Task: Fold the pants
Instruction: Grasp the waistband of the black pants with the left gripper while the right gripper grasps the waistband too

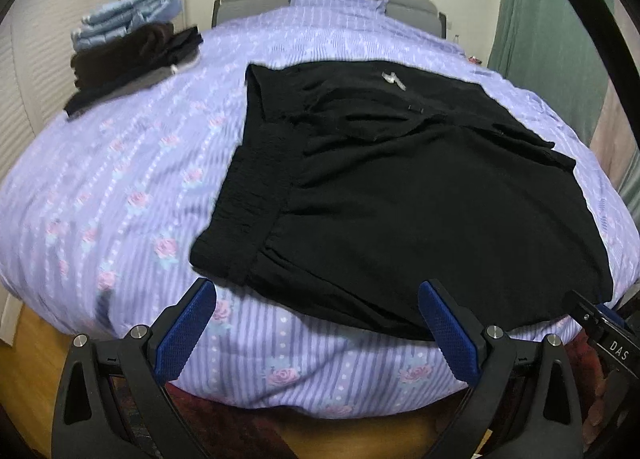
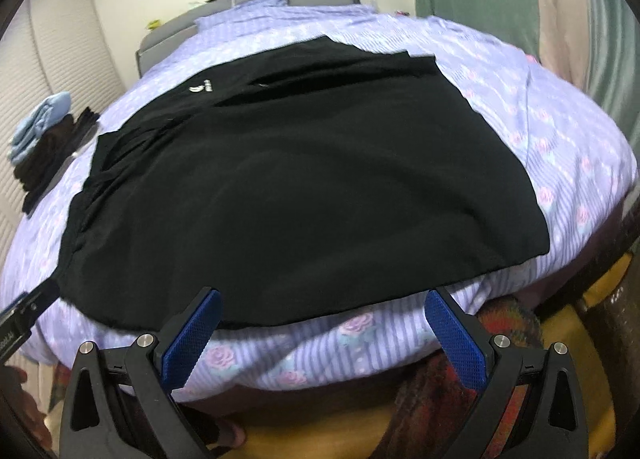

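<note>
While both tools hang over the near edge of the bed [image 1: 120, 163], the pants [image 1: 400, 187] lie straight ahead of them, spread flat on the purple flowered cover. Their long axis runs across the bed, left to right: the gathered waistband [image 1: 244, 195] is at the left end, and the legs reach off toward the right side. The near long edge of the cloth lies just ahead of both sets of blue fingers.

The left hand-held gripper [image 1: 316, 319] stands wide, holding nothing, with its right finger at the cloth's near edge and the waistband corner just beyond its left finger. The right hand-held gripper [image 2: 322, 319] is also wide and empty, facing the middle of the near leg, with the leg hems off to its right. So the left one is nearer the waist, the right one nearer the hems; I'd judge each is placed to pinch its own stretch of that near edge.

They are black, soft and matte, mostly smooth, with some wrinkles near the waist and a small pale mark [image 1: 394, 79] on the far side. A stack of folded clothes [image 1: 128, 55] sits well apart at the far left of the bed.
</note>
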`<state>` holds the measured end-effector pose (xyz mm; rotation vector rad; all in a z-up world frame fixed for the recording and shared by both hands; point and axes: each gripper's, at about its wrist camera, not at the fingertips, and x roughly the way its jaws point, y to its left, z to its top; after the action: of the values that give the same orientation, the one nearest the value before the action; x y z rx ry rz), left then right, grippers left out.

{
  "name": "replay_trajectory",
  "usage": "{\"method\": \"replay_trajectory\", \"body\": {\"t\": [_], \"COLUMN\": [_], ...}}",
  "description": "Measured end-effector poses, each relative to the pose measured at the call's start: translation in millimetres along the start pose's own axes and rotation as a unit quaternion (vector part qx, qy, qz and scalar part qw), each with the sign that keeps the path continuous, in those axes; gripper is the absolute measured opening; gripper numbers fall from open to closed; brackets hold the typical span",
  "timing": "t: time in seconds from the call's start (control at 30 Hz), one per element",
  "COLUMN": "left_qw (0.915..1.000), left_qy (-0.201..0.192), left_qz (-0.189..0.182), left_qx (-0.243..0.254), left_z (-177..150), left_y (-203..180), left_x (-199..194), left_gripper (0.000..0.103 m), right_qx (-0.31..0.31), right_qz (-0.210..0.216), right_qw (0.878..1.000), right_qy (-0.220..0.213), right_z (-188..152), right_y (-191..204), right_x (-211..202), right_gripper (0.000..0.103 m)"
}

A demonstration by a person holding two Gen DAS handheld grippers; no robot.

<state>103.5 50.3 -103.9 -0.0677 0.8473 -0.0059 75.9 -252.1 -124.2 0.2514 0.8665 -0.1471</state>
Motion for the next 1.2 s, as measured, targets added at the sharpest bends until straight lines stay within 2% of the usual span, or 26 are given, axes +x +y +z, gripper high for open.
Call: {"method": "replay_trajectory", "body": {"t": [0.1, 0.2, 0.33, 0.4, 0.47, 0.6, 0.7, 0.77, 0.8, 0.87, 0.9, 1.0, 1.07, 1.1, 1.17, 1.2], "left_qw": [0.9995, 0.9961, 0.9882, 0.9850, 0.9830, 0.9844, 0.9849, 0.9865, 0.9875, 0.9891, 0.9897, 0.9907, 0.9912, 0.9915, 0.9913, 0.9913], "left_qy": [0.022, 0.050, 0.070, 0.074, 0.078, 0.080, 0.077, 0.070, 0.067, 0.060, 0.057, 0.050, 0.046, 0.043, 0.042, 0.039], "left_qz": [-0.014, -0.051, -0.093, -0.102, -0.107, -0.099, -0.099, -0.098, -0.096, -0.090, -0.088, -0.086, -0.087, -0.088, -0.091, -0.093], "left_qx": [-0.017, -0.052, -0.100, -0.118, -0.128, -0.122, -0.120, -0.111, -0.106, -0.100, -0.098, -0.093, -0.088, -0.086, -0.086, -0.086], "left_z": [-3, -6, -10, -11, -11, -9, -7, -4, -3, 0, 1, 1, 2, 2, 5, 6], "left_y": [3, 11, 23, 28, 32, 27, 23, 22, 22, 21, 21, 20, 19, 18, 18, 17], "left_x": [11, 23, 34, 38, 44, 52, 53, 50, 48, 48, 47, 45, 43, 42, 40, 38], "left_gripper": [0.097, 0.094, 0.091, 0.087, 0.085, 0.082, 0.069, 0.051, 0.048, 0.035, 0.033, 0.025, 0.019, 0.018, 0.014, 0.013], "right_qx": [0.004, 0.006, 0.023, 0.036, 0.049, 0.065, 0.077, 0.082, 0.085, 0.089, 0.089, 0.088, 0.083, 0.080, 0.067, 0.064], "right_qz": [-0.002, 0.006, 0.036, 0.044, 0.048, 0.048, 0.051, 0.053, 0.054, 0.055, 0.055, 0.049, 0.040, 0.038, 0.029, 0.026], "right_qw": [1.000, 1.000, 0.999, 0.998, 0.997, 0.996, 0.995, 0.995, 0.995, 0.994, 0.994, 0.995, 0.996, 0.996, 0.997, 0.997], "right_qy": [0.003, 0.005, 0.013, 0.018, 0.020, 0.026, 0.026, 0.025, 0.022, 0.018, 0.015, 0.004, -0.006, -0.010, -0.021, -0.025], "right_z": [0, -2, -3, -3, -3, -2, 1, 3, 3, 6, 7, 11, 13, 13, 17, 18], "right_y": [-1, -1, -7, -11, -15, -20, -24, -25, -26, -28, -29, -33, -37, -38, -38, -39], "right_x": [5, 10, 15, 19, 24, 33, 40, 41, 40, 39, 39, 35, 31, 28, 25, 23], "right_gripper": [0.102, 0.102, 0.093, 0.093, 0.088, 0.086, 0.082, 0.077, 0.076, 0.071, 0.068, 0.051, 0.035, 0.032, 0.018, 0.015]}}
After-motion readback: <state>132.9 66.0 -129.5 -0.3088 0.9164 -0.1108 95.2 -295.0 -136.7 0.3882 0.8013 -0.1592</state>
